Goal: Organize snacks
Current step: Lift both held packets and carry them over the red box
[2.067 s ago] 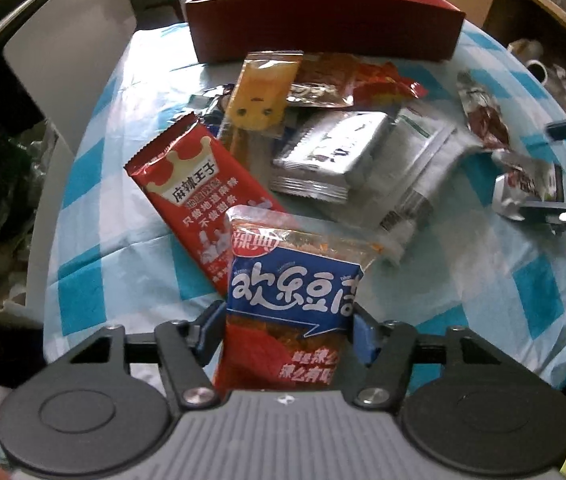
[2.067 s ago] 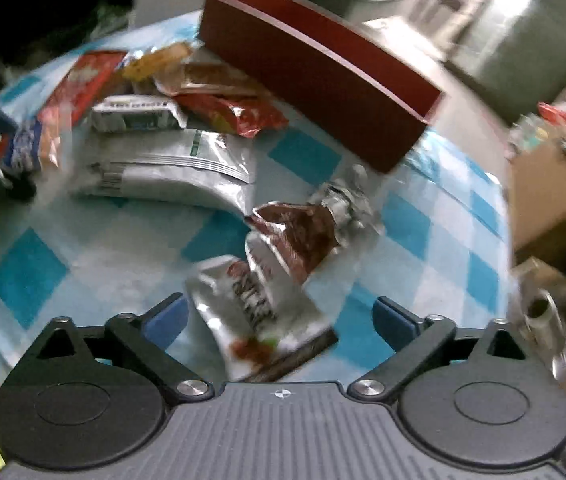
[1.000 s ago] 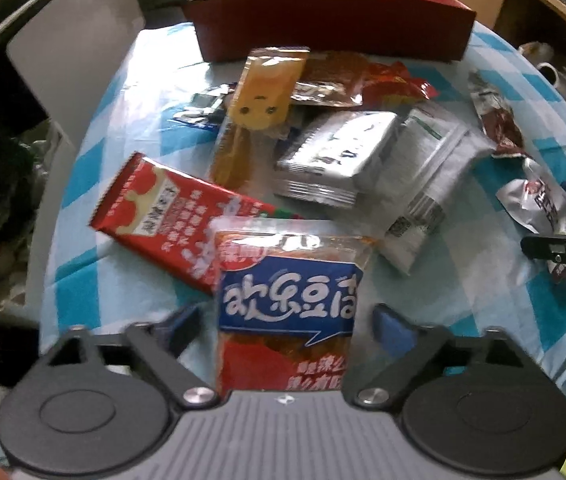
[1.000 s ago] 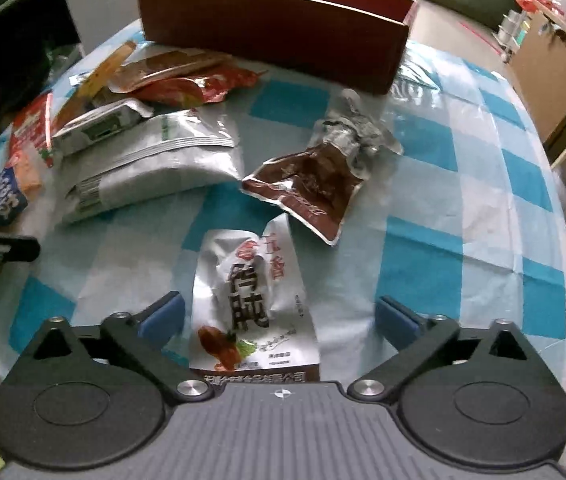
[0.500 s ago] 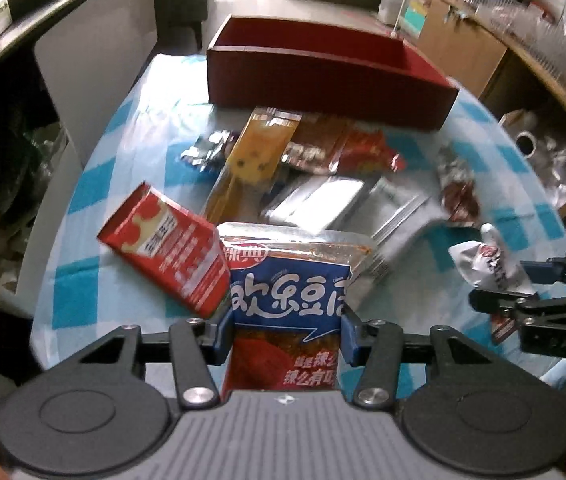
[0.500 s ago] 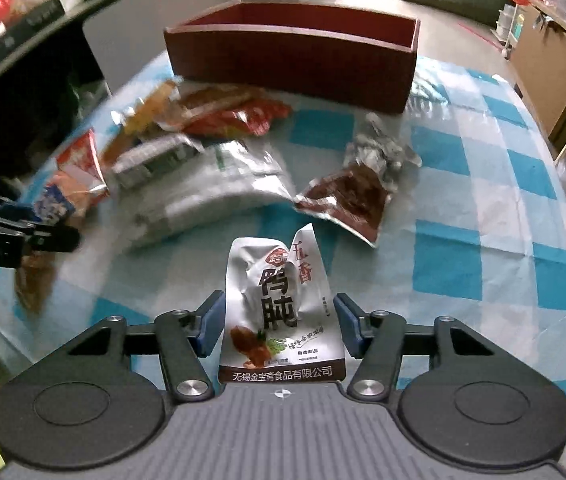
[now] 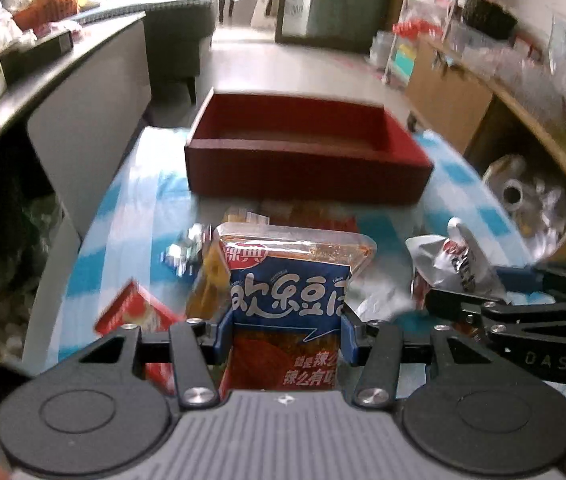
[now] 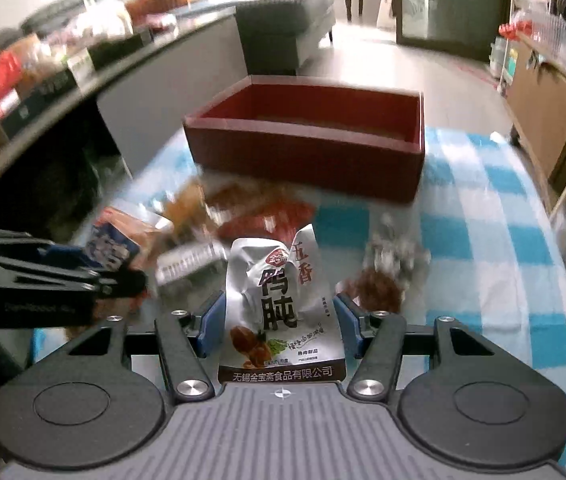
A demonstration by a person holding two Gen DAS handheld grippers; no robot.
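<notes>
Standing pinched inside each hand-held gripper (image 7: pixel 286 338) (image 8: pixel 279 326), 1 snack packet (image 7: pixel 289 288) (image 8: pixel 279 304).

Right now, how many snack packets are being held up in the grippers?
2. The left gripper is shut on the blue-and-red packet; the right gripper is shut on the silver packet. Other packets lie blurred on the table below.

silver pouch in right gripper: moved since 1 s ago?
Yes. The silver pouch is lifted off the checked tablecloth, clamped in the right gripper, nearer the red box.
</notes>
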